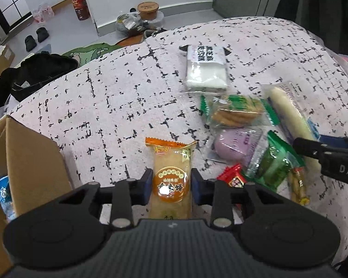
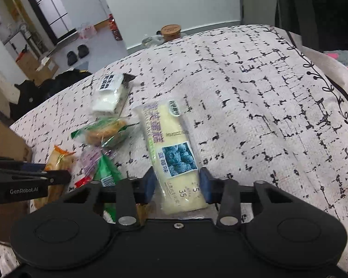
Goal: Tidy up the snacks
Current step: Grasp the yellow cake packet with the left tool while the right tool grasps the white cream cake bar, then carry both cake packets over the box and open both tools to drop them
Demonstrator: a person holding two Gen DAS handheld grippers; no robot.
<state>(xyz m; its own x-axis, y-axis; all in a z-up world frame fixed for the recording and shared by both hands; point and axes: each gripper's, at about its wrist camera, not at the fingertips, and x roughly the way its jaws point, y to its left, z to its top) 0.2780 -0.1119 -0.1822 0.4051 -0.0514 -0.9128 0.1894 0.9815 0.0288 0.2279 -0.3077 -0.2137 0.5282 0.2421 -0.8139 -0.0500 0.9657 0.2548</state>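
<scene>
My left gripper point(image 1: 171, 185) is shut on an orange rice-cracker packet point(image 1: 170, 176), held just above the patterned cloth point(image 1: 118, 97). My right gripper point(image 2: 178, 185) is shut on a long white blueberry cake packet point(image 2: 171, 153); the same packet shows in the left wrist view point(image 1: 290, 113). Between them lies a pile: a green-edged biscuit pack point(image 1: 236, 110), a purple snack pack point(image 1: 234, 147), a green packet point(image 1: 276, 162), a small red packet point(image 1: 233, 177) and a yellow stick pack point(image 1: 298, 185). A white packet with a black label point(image 1: 206, 69) lies further back.
An open cardboard box point(image 1: 27, 162) stands at the left edge with a blue packet point(image 1: 2, 192) inside. A black bag point(image 1: 39, 74) lies beyond the cloth's left edge. Slippers, bags, a red bottle and a brown tub sit on the floor behind.
</scene>
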